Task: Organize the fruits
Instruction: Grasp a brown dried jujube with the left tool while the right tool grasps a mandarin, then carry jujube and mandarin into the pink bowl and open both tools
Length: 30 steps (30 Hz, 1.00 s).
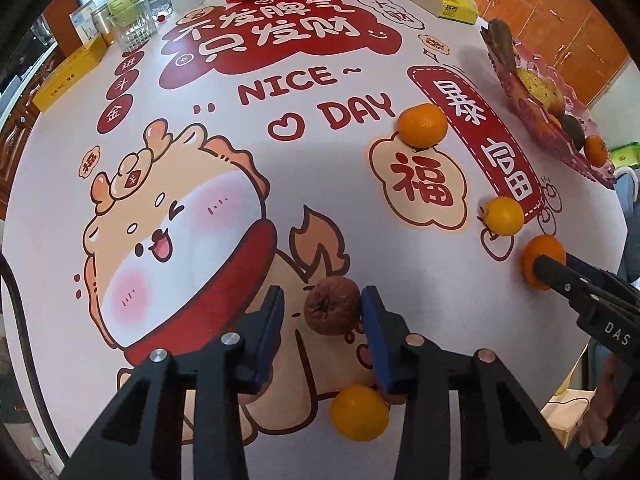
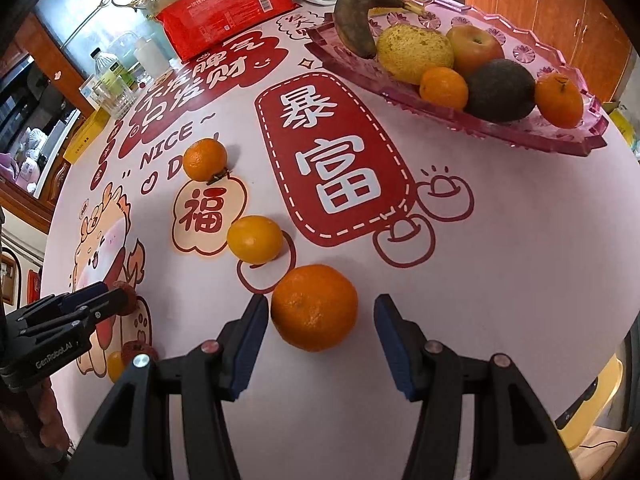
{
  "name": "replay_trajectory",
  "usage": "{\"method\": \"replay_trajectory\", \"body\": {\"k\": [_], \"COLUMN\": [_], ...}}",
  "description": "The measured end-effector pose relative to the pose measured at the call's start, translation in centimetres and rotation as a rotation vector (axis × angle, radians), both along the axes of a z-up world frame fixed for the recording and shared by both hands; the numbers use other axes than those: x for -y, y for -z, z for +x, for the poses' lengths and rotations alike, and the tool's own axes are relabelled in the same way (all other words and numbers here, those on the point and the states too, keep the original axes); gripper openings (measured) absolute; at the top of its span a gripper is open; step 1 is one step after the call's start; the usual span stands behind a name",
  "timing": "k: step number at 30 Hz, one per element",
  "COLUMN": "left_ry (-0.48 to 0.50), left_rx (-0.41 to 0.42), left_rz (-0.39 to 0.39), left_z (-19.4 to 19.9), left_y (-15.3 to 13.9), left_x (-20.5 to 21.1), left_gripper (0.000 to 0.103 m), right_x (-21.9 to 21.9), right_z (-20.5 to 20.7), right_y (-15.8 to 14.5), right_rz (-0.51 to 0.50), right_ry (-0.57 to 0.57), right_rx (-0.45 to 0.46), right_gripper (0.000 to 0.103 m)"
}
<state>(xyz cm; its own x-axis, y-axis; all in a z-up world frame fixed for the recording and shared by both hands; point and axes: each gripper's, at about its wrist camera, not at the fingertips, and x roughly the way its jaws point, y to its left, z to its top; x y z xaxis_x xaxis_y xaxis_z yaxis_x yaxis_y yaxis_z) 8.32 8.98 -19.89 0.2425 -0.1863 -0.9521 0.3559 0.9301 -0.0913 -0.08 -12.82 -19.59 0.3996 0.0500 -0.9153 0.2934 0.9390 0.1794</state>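
Gathering loose fruit toward the pink tray (image 2: 520, 16) at the tabletop's (image 2: 500, 260) far right edge looks like the step in hand. Right gripper (image 2: 320, 314) stands wide around a big orange (image 2: 314, 306), left pad touching, right pad apart; next it must close and lift. Left gripper (image 1: 323, 308) is also wide around a shrivelled brown fruit (image 1: 332, 306), right pad touching. One small orange (image 1: 359, 412) sits partly hidden under that gripper. What the brown fruit is, I cannot tell.
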Motion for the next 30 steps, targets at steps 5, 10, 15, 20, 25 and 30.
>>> {"method": "replay_trajectory", "body": {"k": [5,10,15,20,25,30], "left_ry": [0.022,0.029,0.027,0.014,-0.002,-0.005], "left_rx": [-0.010,-0.010,-0.008,-0.009,0.013,0.065], "left_rz": [-0.001,0.002,0.007,0.004,-0.010,-0.044], "left_z": [0.0,-0.1,-0.1,-0.2,-0.4,-0.5], "left_y": [0.1,0.2,0.4,0.3,-1.1,-4.3], "left_x": [0.5,0.7,0.8,0.7,0.6,1.2], "left_gripper": [0.032,0.031,0.029,0.027,0.026,0.026], "right_x": [-0.4,-0.6,-0.7,-0.7,-0.7,-0.6], "right_z": [0.3,0.5,0.5,0.5,0.2,-0.2], "right_y": [0.3,0.3,0.3,0.3,-0.3,-2.7], "right_rz": [0.003,-0.015,-0.023,-0.027,-0.029,-0.034], "right_ry": [-0.012,-0.022,-0.028,-0.034,-0.045,-0.067], "right_rx": [-0.003,-0.001,0.007,0.012,0.017,0.064], "right_gripper": [0.046,0.046,0.045,0.045,0.043,0.042]}}
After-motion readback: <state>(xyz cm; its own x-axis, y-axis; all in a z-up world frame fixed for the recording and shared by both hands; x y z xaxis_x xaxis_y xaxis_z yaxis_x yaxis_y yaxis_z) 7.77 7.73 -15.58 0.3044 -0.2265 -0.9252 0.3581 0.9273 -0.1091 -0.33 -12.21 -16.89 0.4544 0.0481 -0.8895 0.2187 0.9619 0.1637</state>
